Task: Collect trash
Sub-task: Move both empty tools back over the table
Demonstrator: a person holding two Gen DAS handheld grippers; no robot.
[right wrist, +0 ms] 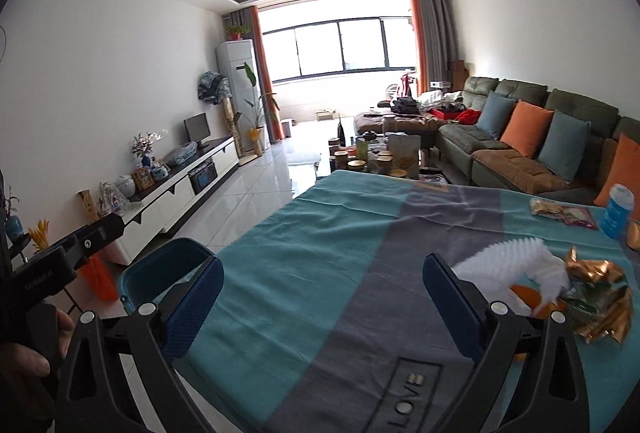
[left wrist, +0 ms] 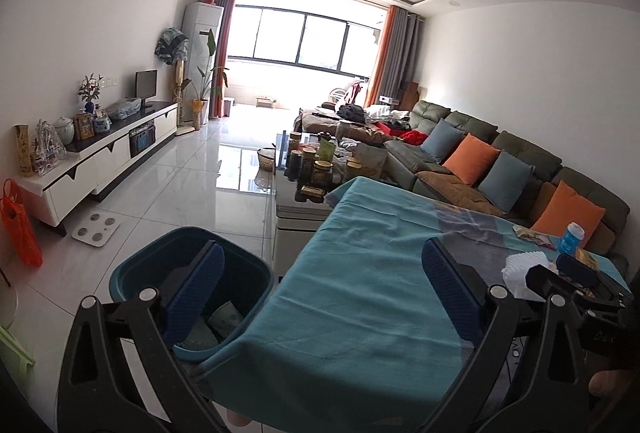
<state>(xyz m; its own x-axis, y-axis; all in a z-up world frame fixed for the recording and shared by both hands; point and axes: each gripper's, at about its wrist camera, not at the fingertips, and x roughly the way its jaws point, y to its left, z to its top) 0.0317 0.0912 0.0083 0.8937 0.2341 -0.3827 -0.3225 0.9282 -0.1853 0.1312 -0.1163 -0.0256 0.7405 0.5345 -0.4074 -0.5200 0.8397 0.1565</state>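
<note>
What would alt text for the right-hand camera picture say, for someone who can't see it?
The open, empty right gripper hovers over a teal-and-grey tablecloth, with white foam netting, a crumpled gold wrapper and a blue bottle at its right side. A blue bin stands beside the table, in a living room.

Blown-out window (left wrist: 300, 41) backlight, dim foreground, glossy floor (left wrist: 192, 185) glare, fisheye-warped dark corners
</note>
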